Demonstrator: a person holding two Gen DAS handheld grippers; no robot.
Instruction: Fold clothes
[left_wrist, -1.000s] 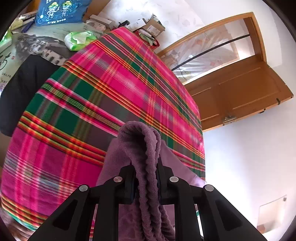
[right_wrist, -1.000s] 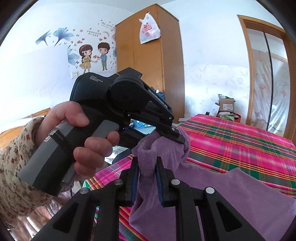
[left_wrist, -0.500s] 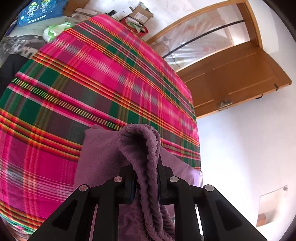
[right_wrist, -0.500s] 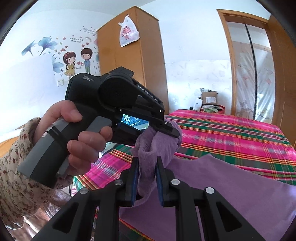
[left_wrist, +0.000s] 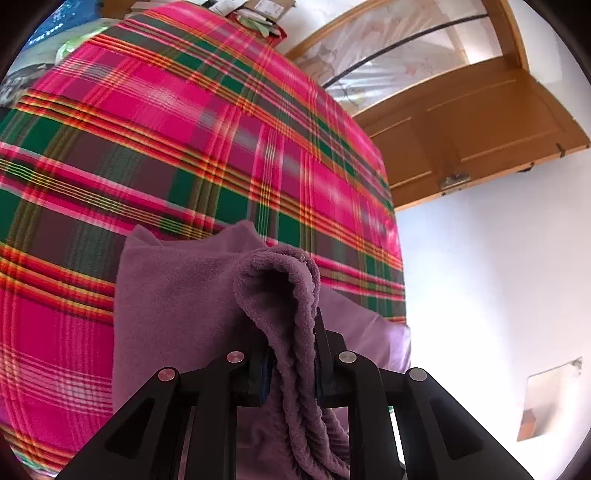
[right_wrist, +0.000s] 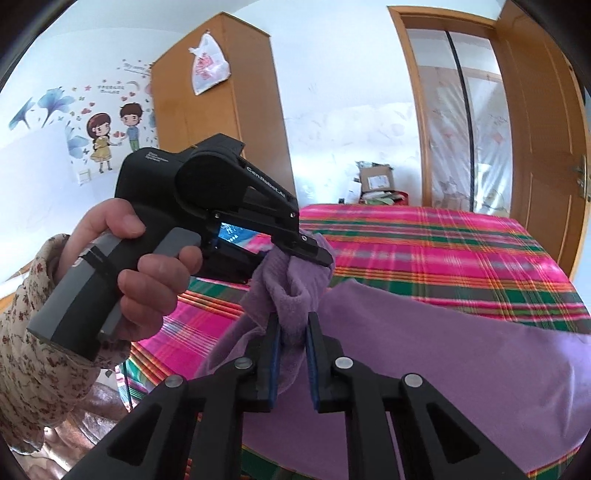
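Together, two grippers pinch one purple garment above the plaid bed.

Nearest, the left gripper (left_wrist: 291, 363) is clamped on a bunched fold of the purple garment (left_wrist: 177, 306), and the right gripper (right_wrist: 291, 349) is clamped on a second bunch of it; the two grips sit almost touching, the left gripper's black body and the hand (right_wrist: 147, 273) holding it blocking much of the right wrist view. Beyond them the garment's remainder drapes over the near edge of the bed (left_wrist: 184, 129). Past the bed's far end lie one cardboard box (right_wrist: 376, 179) among clutter, one wooden wardrobe (right_wrist: 218, 110) with one plastic bag (right_wrist: 207, 61) hung on it, and one wooden door (left_wrist: 472, 122).
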